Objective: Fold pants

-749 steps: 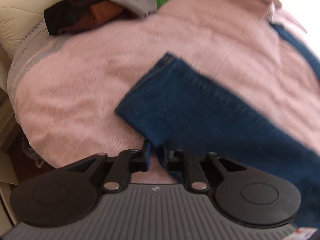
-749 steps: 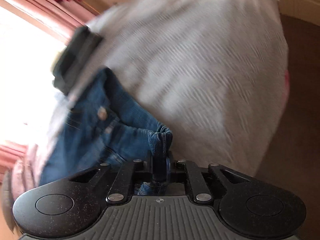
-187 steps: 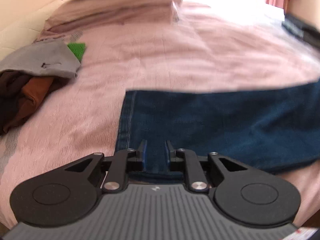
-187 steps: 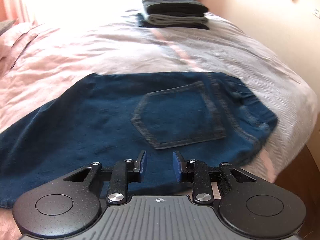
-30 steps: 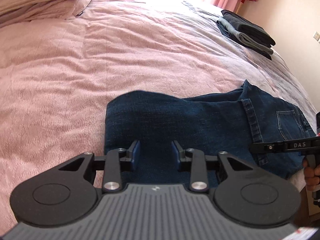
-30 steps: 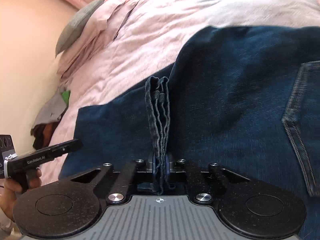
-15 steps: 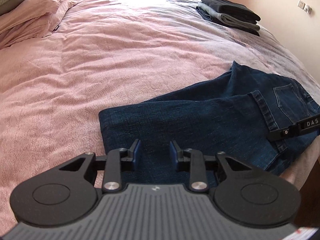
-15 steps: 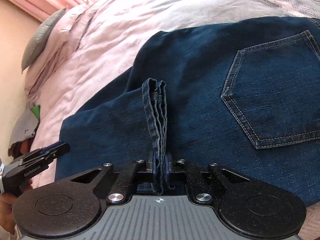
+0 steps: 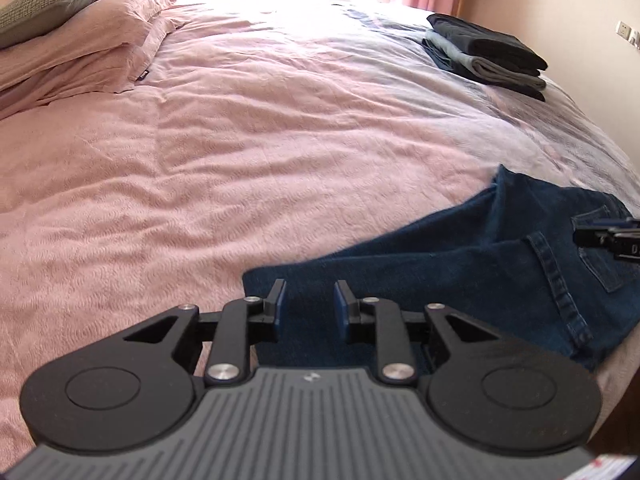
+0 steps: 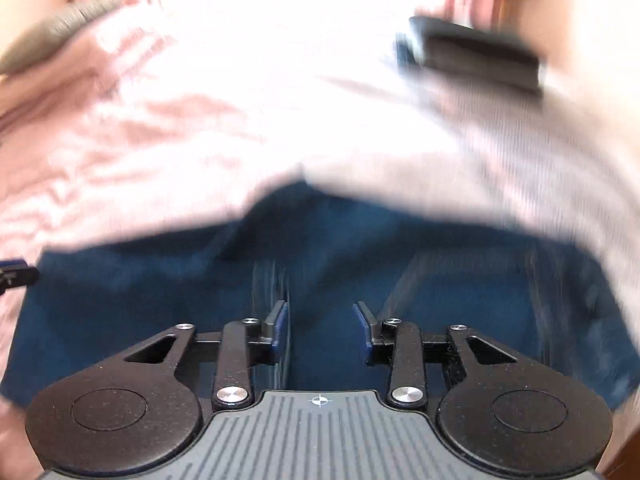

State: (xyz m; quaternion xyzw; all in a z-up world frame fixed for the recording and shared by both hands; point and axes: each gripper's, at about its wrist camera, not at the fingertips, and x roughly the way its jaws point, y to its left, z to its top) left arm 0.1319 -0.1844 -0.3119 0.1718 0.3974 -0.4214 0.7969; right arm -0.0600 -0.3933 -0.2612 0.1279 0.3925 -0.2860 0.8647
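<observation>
Dark blue jeans (image 9: 460, 264) lie folded over themselves near the front right edge of the pink bed; the hem end rests across the seat by the back pocket. My left gripper (image 9: 308, 300) is open just above the fold end of the jeans, nothing between its fingers. In the blurred right wrist view the jeans (image 10: 320, 248) fill the lower half, and my right gripper (image 10: 320, 320) is open above them, empty. The tip of the right gripper (image 9: 604, 236) shows at the far right of the left wrist view, over the pocket.
A stack of folded dark and grey clothes (image 9: 488, 54) sits at the far right corner of the bed. Pink pillows (image 9: 72, 60) with a grey cushion (image 9: 48, 0) lie at the far left. The pink bedspread (image 9: 240, 140) spreads between. The bed's edge drops off at the right.
My right gripper has let go of the jeans' hem and opened, and its view has swung up with motion blur. The left gripper stays open and has shifted left of the jeans.
</observation>
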